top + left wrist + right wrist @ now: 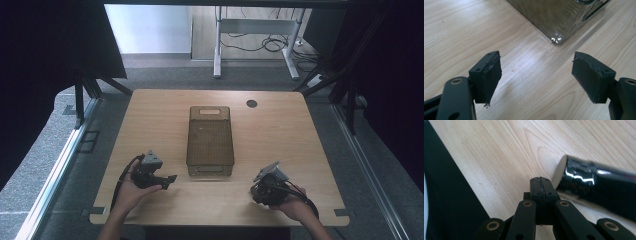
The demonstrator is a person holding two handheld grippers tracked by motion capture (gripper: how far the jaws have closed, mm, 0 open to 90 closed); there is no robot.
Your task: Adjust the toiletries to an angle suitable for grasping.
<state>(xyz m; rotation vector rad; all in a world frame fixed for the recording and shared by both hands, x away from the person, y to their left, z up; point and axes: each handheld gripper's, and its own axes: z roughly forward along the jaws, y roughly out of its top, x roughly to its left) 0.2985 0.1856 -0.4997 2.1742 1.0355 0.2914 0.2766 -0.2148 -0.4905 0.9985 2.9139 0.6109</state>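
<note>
While held low over the wooden table (pixel 150 115), left gripper (pixel 169 181) spread wide apart with nothing between its 2 jaws, aimed at the near corner of the smoky see-through bin (pixel 210 150), just short of it. Right gripper (pixel 256 189) pressed fully together on nothing, near the table's front edge, well apart from the bin. Glossy black cylinder (pixel 599 190) just beside its tips.

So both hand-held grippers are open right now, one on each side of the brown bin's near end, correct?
Not quite. The left hand-held gripper is open, its jaws spread wide in the left gripper view, but the right hand-held gripper is shut: the right gripper view shows its jaws pressed together. They do sit on either side of the brown bin's near end.
</note>
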